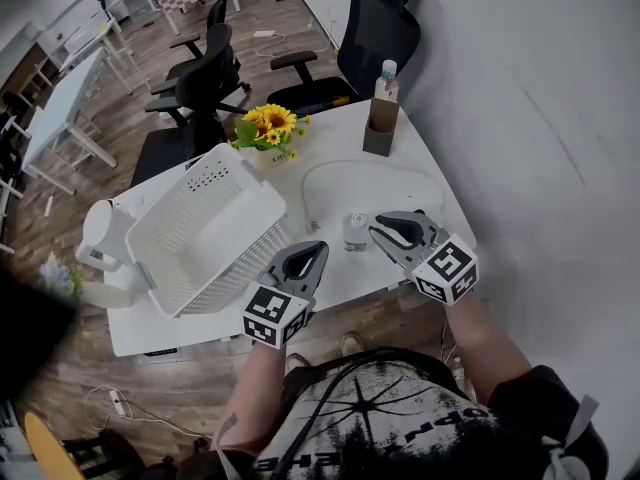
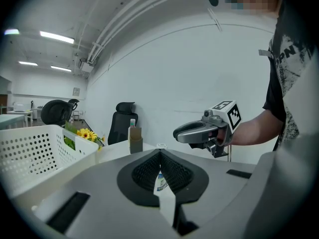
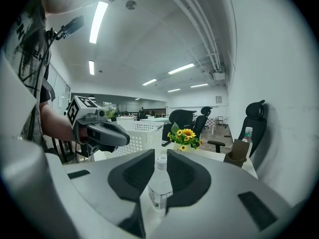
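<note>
A small clear water bottle (image 1: 356, 230) with a white cap stands upright near the front edge of the white table (image 1: 330, 138). My right gripper (image 1: 376, 226) is level with it on its right, jaws open by a narrow gap. In the right gripper view the bottle (image 3: 159, 190) fills that gap just ahead of the tips (image 3: 160, 156). My left gripper (image 1: 318, 248) points at the bottle from the left with its pads meeting, so only a sliver of the bottle (image 2: 159, 180) shows past them (image 2: 160, 152). Neither gripper holds anything.
A white perforated basket (image 1: 240, 183) lies at the table's left, with a white jug (image 1: 100, 233) beside it. A pot of sunflowers (image 1: 270, 123) and a brown box (image 1: 380, 128) holding a bottle stand at the back. A white cable (image 1: 330, 168) loops across the tabletop. Black office chairs (image 1: 375, 33) stand behind.
</note>
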A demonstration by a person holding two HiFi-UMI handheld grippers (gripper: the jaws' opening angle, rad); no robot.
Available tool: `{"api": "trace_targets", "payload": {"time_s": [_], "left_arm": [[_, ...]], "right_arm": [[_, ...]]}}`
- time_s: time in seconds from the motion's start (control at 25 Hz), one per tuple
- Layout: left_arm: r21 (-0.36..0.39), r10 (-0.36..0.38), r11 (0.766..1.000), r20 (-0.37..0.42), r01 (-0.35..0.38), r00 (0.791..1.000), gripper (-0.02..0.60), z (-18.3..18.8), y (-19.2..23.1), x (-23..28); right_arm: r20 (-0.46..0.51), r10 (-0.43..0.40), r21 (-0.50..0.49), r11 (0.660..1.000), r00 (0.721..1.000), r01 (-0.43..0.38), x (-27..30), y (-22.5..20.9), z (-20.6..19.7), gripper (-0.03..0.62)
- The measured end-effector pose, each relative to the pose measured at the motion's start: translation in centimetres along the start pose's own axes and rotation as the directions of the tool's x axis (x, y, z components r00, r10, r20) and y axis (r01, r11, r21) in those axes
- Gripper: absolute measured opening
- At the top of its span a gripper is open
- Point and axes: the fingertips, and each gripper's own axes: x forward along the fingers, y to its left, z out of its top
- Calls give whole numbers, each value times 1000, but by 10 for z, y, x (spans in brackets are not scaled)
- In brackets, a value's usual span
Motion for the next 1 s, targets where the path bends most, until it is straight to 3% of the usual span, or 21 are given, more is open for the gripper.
{"api": "trace_targets", "payload": {"time_s": [0.12, 0.28, 1.0], "left_arm": [[18, 1, 1000, -1, -1, 1000, 8, 2, -4, -2], [44, -1, 999, -1, 1, 1000, 8, 4, -10, -4], [52, 13, 999, 8, -13, 1000, 8, 10, -15, -6]], "right_arm": [[14, 23, -3, 1000, 1000, -23, -5, 10, 2, 46], [20, 49, -12, 999, 999, -49, -9, 22, -1, 29], [8, 64, -46, 997, 998, -64, -15, 32, 1, 23]]}}
